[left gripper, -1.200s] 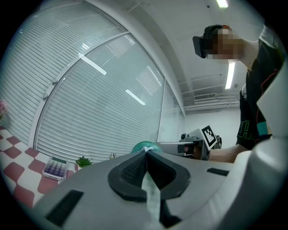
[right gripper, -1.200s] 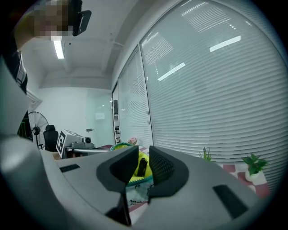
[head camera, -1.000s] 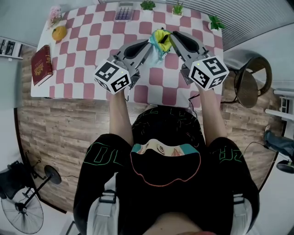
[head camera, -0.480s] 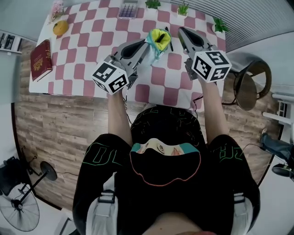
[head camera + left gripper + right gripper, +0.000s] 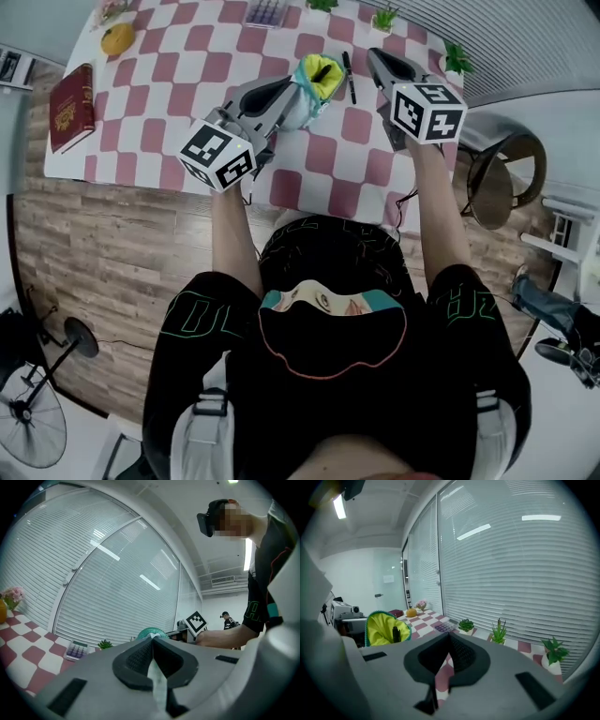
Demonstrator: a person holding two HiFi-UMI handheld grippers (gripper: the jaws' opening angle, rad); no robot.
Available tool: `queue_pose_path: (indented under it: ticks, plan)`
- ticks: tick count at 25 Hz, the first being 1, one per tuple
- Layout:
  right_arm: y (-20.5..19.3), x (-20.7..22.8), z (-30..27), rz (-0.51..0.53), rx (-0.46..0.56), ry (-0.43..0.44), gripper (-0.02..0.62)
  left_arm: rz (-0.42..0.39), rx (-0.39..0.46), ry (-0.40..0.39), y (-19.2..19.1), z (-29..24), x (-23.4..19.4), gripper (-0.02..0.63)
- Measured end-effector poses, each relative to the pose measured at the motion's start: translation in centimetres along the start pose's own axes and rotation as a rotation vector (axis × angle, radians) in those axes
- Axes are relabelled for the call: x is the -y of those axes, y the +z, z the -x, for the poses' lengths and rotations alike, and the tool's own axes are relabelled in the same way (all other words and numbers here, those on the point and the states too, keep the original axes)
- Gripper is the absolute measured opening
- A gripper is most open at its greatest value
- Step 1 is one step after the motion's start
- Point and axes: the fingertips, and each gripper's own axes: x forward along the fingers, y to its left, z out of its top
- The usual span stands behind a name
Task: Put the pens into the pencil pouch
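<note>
The pencil pouch [image 5: 314, 82], teal outside and yellow inside, stands off the checkered table [image 5: 169, 103] with its mouth open. My left gripper [image 5: 292, 91] is shut on its edge; in the left gripper view a pale strip of pouch fabric [image 5: 157, 681] runs between the jaws of that gripper [image 5: 153, 641]. In the right gripper view a black pen [image 5: 395, 633] stands inside the pouch [image 5: 386, 629]. Another black pen [image 5: 349, 77] lies on the cloth just right of the pouch. My right gripper [image 5: 372, 54] hangs right of that pen, shut and empty [image 5: 449, 641].
A red book [image 5: 67, 105] and an orange [image 5: 118, 38] sit at the table's left. A calculator [image 5: 264, 11] and small potted plants [image 5: 384, 19] line the far edge by the blinds. A round chair [image 5: 497, 178] stands right of the table.
My right gripper has drawn back from the pouch mouth to the right and lower. A black pen now shows on the cloth beside the pouch. The left gripper and pouch drifted slightly.
</note>
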Motion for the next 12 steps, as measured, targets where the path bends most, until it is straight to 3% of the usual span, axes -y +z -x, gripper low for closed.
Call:
queue_pose_path:
  ticks: [12]
  plan:
    - [-2.6,2.9,-5.5,0.013,-0.205,-0.021,0.005,-0.005,0.002,0.018,-0.1,-0.1,-1.9,0.0]
